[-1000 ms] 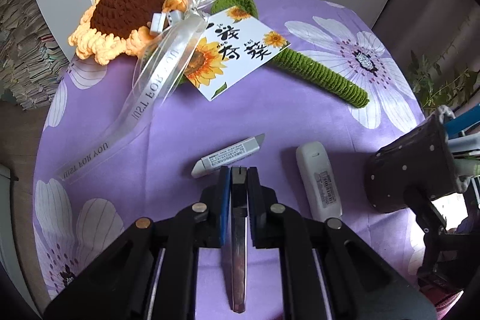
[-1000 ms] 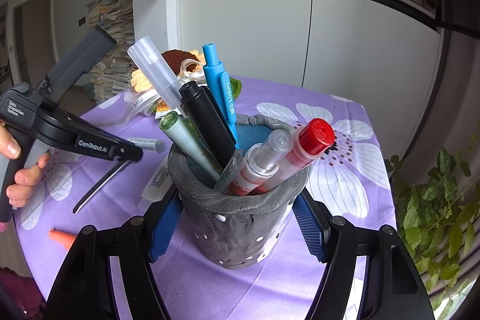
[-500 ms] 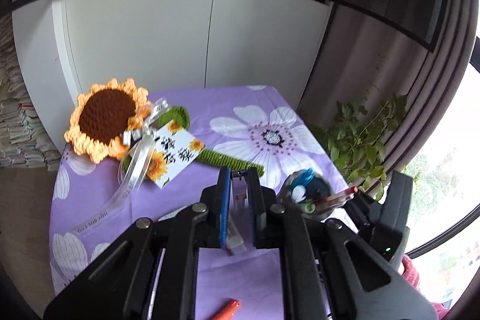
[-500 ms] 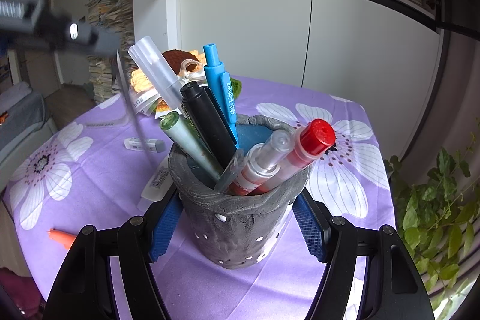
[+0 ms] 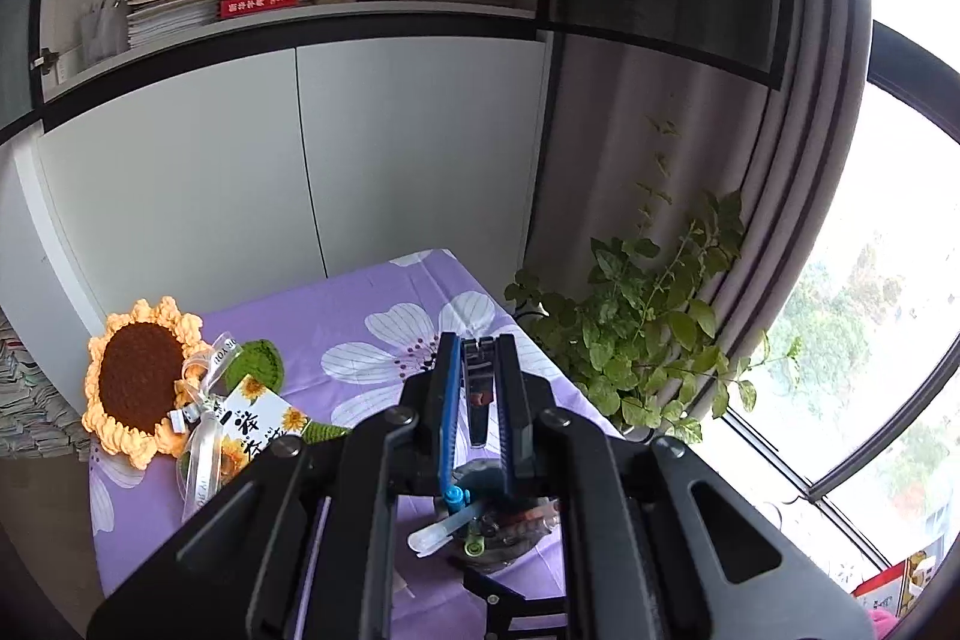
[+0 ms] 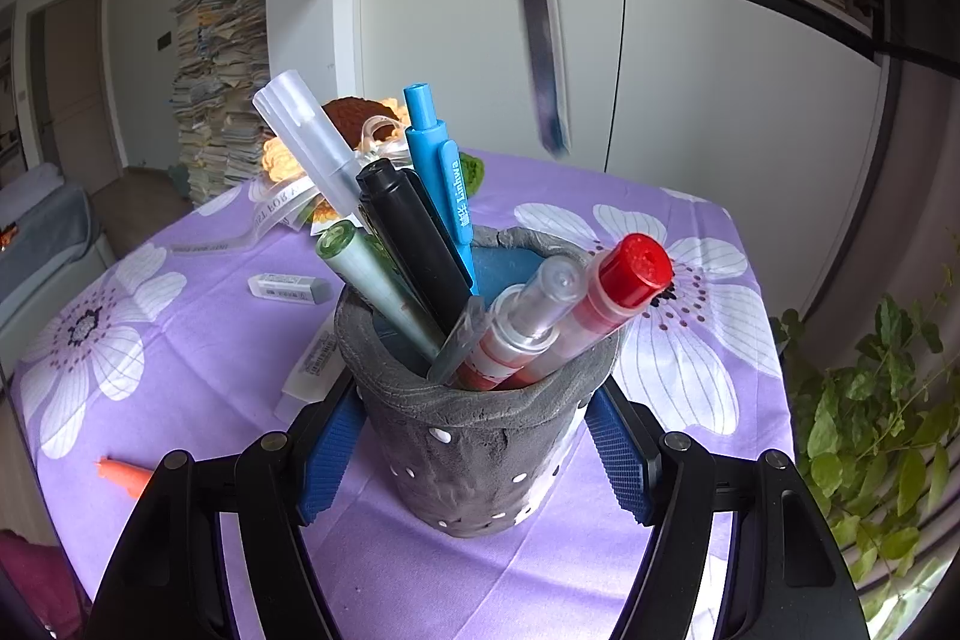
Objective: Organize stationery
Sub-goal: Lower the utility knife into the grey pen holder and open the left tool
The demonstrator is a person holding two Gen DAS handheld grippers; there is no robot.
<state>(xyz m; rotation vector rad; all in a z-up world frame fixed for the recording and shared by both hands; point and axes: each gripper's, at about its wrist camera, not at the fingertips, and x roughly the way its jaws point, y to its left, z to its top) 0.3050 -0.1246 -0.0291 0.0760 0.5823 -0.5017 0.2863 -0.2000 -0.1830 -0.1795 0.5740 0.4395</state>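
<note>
My right gripper (image 6: 474, 451) is shut on a grey dotted pen holder (image 6: 480, 436) that stands on the purple flowered table (image 6: 180, 340), filled with several pens and markers. My left gripper (image 5: 478, 370) is shut on a thin metal ruler (image 5: 478, 400) and holds it upright. The ruler's lower end (image 6: 549, 100) hangs blurred above the holder's mouth in the right wrist view. The holder (image 5: 498, 520) shows below the left gripper's fingers.
A white eraser (image 6: 288, 287), a white correction tape (image 6: 312, 370) and an orange item (image 6: 123, 475) lie on the table left of the holder. A crochet sunflower (image 5: 141, 382) with ribbon and card lies at the back left. A plant (image 5: 648, 340) stands off the right edge.
My left gripper lifted the ruler off the table, swung it upright and moved over the pen holder. The right gripper and holder stayed still.
</note>
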